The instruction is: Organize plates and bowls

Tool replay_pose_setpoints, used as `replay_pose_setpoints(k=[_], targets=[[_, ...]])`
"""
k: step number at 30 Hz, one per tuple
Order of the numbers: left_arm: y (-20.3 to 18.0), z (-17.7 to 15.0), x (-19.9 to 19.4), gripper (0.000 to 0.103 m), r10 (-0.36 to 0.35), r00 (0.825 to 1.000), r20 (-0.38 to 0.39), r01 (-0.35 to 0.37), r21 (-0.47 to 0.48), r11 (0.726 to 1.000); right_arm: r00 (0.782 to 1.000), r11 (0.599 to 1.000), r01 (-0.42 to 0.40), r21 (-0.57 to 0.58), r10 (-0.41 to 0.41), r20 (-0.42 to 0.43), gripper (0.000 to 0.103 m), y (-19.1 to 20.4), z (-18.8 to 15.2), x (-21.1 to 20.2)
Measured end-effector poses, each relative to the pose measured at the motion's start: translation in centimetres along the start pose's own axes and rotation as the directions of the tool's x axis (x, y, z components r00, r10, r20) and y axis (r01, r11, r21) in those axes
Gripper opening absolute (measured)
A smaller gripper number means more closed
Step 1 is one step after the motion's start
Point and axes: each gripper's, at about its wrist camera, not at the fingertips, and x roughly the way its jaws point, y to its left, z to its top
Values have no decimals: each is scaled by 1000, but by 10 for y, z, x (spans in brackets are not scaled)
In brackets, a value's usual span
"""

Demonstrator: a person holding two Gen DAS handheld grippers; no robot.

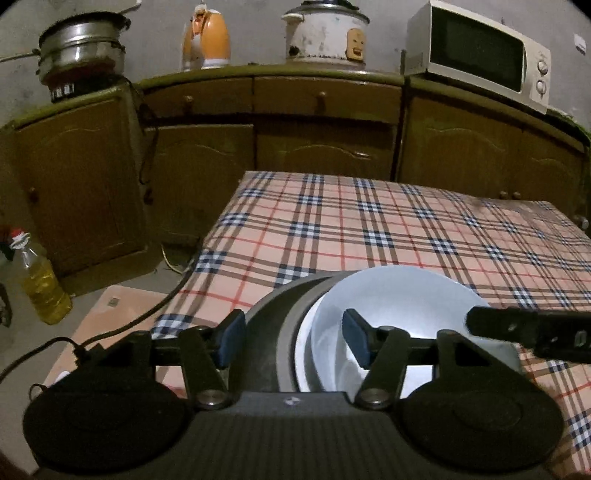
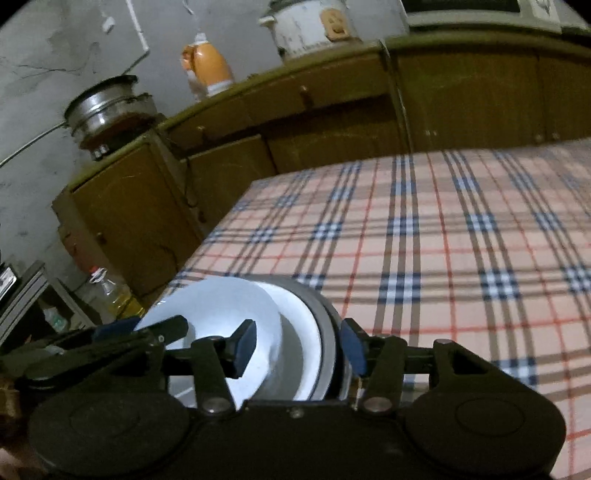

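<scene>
I hold the left gripper [image 1: 293, 339] and right gripper [image 2: 297, 349] half-wide astride opposite rims of the nested stack: white bowl [image 1: 391, 314] in the grey plate [image 1: 273, 332], at the plaid table's [image 1: 369, 229] near edge. Neither pad presses; I judge this steadies the stack for centring.

A bowl [image 1: 388, 325] sits inside a plate [image 1: 269, 332] at the near left corner of the worktop [image 1: 369, 229], which stretches away bare toward the cabinets [image 1: 325, 122] behind it. The left gripper [image 1: 293, 341] straddles the plate's left rim, one finger outside, one over the bowl; the right gripper [image 2: 297, 349] straddles the right rim likewise. On top of the cabinets stand, left to right, a pot [image 1: 81, 48], a kettle [image 1: 207, 37], a rice cooker [image 1: 325, 31] and a microwave [image 1: 480, 48]. A bottle [image 1: 40, 280] stands on the floor left of the worktop, before the cabinets
</scene>
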Motion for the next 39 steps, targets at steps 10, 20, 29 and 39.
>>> replay_pose_setpoints(k=[10, 20, 29, 39], targets=[[-19, -10, -73, 84, 17, 999, 37, -16, -32, 999, 999, 989, 51, -142, -51, 9, 79, -3, -17, -73], [-40, -43, -136, 103, 95, 995, 32, -94, -23, 995, 995, 988, 83, -126, -90, -51, 81, 0, -55, -128], [-42, -50, -163, 103, 108, 992, 72, -107, -21, 994, 997, 991, 70, -112, -72, -13, 81, 5, -60, -161], [-44, -52, -178, 103, 111, 986, 126, -109, -23, 994, 997, 991, 73, -115, -71, 24, 81, 10, -61, -180]])
